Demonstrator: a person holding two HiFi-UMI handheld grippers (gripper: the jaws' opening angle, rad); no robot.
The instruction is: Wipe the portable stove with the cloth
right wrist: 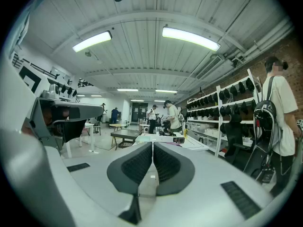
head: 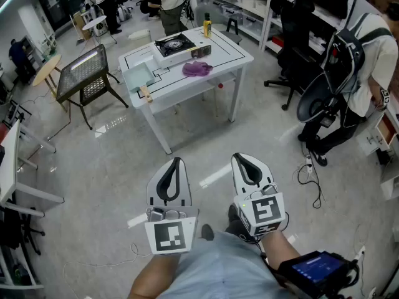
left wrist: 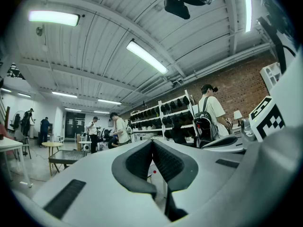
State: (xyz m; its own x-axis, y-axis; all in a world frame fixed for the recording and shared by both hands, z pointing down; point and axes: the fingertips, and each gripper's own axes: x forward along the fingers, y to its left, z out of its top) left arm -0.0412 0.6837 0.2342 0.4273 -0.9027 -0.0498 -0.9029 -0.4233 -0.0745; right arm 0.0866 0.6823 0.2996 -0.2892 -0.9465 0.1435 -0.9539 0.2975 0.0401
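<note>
Far ahead in the head view, the portable stove (head: 177, 45) sits at the back of a white table (head: 230, 53). The purple cloth (head: 197, 68) lies crumpled just in front of it. Both grippers are held side by side low over the floor, well short of the table. My left gripper (head: 176, 162) has its pads pressed together with nothing between them, as the left gripper view (left wrist: 152, 144) also shows. My right gripper (head: 242, 159) is shut and empty too (right wrist: 153, 145). In the right gripper view the stove (right wrist: 169, 134) is small, beyond the jaws.
On the table stand a yellow bottle (head: 207, 25) and a pale blue tray (head: 138, 76). A black mesh side table (head: 84, 71) stands left of it. At the right are a person with a backpack (head: 365, 61), an office chair (head: 293, 48) and floor cables (head: 312, 174).
</note>
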